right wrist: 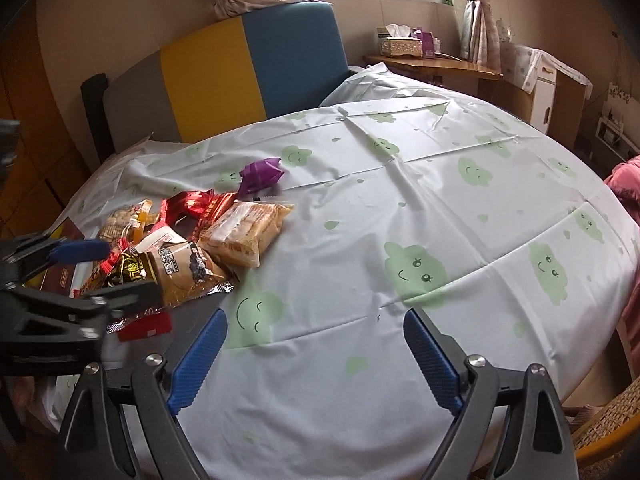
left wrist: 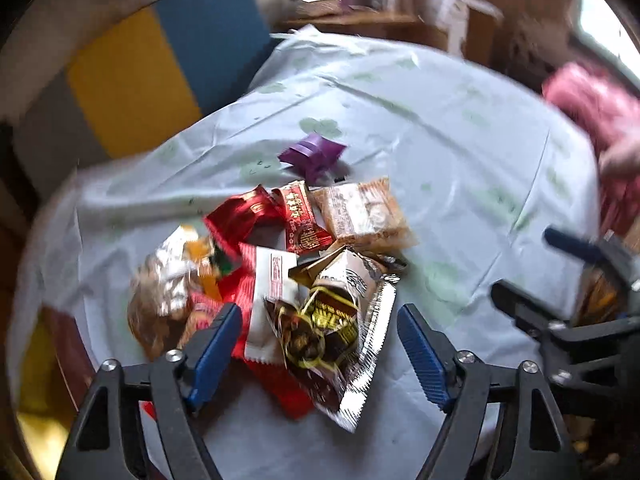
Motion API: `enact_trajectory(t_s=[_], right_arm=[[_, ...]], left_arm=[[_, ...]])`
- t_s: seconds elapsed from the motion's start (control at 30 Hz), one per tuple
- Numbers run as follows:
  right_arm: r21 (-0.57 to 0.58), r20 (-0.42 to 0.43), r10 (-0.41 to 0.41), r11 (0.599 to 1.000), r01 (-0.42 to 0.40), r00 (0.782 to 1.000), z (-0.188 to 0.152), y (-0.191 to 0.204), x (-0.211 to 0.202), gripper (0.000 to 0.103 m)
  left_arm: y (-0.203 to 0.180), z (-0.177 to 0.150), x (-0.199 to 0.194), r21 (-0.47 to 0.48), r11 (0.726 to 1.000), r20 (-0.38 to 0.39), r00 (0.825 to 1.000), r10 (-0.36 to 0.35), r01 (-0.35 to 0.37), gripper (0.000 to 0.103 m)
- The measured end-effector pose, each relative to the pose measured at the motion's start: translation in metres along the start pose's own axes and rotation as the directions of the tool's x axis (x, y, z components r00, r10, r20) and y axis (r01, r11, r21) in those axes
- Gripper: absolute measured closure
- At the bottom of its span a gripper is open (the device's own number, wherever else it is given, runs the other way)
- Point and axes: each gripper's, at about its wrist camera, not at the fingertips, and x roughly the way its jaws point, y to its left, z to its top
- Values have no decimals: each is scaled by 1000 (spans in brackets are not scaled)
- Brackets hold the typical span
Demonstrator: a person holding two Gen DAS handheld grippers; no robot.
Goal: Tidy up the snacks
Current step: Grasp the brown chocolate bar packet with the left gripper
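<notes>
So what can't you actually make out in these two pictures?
- Pile, left wrist view: motion blur smears the wrapper print, so it is unreadable.
- Bottom of the pile, both views: upper packets cover the lower ones, so there is no count.
- Brown box, right wrist view: the left tongs hide most of it.
- Purple packet: too small to read.
- Right tongs, left wrist view: blurred, partly cut by the edge.

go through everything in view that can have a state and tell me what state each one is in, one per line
left tongs: open, over the snack pile, gripping nothing
right tongs: open, over bare tablecloth, empty
snack pile: heaped, unsorted
purple packet: lying apart from the pile, sealed as far as visible
orange biscuit pack: sealed, lying at the pile's edge
tissue box: open, tissue sticking out
</notes>
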Motion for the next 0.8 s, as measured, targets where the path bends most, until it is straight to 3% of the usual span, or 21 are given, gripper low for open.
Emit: enact_trajectory(t_s=[0.1,0.23,0.33,0.37,0.43,0.53,0.6,0.7,0.8], right_arm=[[-13,6,7,1000,-7,1000,-1,-1,1,11],[-2,-6,27,1000,-27,1000,-2,-4,6,11],[-2,-31,47,999,-47,998,-2,-6,10,24],[-8,-41,52,999,-52,998,-1,-5,11,29],[-24,-53,61,998,-63,997,2,-3,10,35],[-70,-61,83,994,-87,995,9,3,8,39],[-90,-68,93,991,-99,993,13,6,10,46],[-39,-122,162,985,-168,979,16,9,18,56],[19,-166,265,964,-266,950,17,23,24,56]], left_arm=[[-5,4,18,78,996,-39,999,35,-31,26],[-6,1,31,107,994,-56,998,34,-27,39],[-9,-1,25,97,995,-21,1000,23,-21,50],[-9,-2,20,78,997,-13,1000,16,-15,52],[1,-6,8,-16,999,20,999,-47,47,68],[21,-18,-9,-167,980,65,993,-98,107,68],[38,-31,-19,-267,947,115,981,-153,179,68],[51,-44,-37,-320,922,161,972,-172,217,68],[74,-63,-67,-374,896,231,960,-160,239,68]])
